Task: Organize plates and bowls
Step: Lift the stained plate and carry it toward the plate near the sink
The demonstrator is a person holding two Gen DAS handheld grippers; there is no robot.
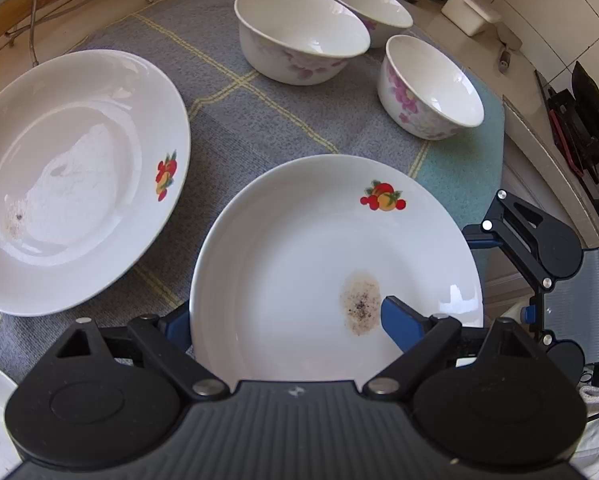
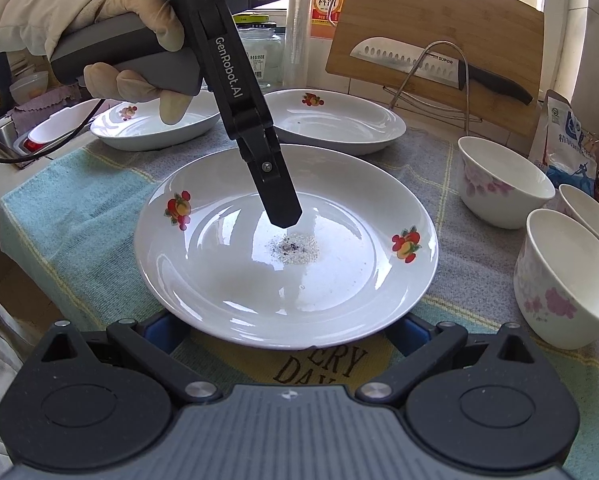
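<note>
Nothing stacked yet: the left tool (image 1: pixel 283 326) straddles the near plate's (image 1: pixel 299 248) rim, jaws wide and not gripping, the right tool (image 2: pixel 287 340) gapes beside it, while other plates and three bowls (image 1: pixel 299 36) sit scattered across the worktop (image 1: pixel 235 120).

Glossy glazed plate (image 2: pixel 227 280) on matt woven cloth (image 2: pixel 79 208).

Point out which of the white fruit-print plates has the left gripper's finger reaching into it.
The near white plate with the speckled brown stain, closest to the left gripper; the other white fruit-print plate lies apart to the side.
</note>
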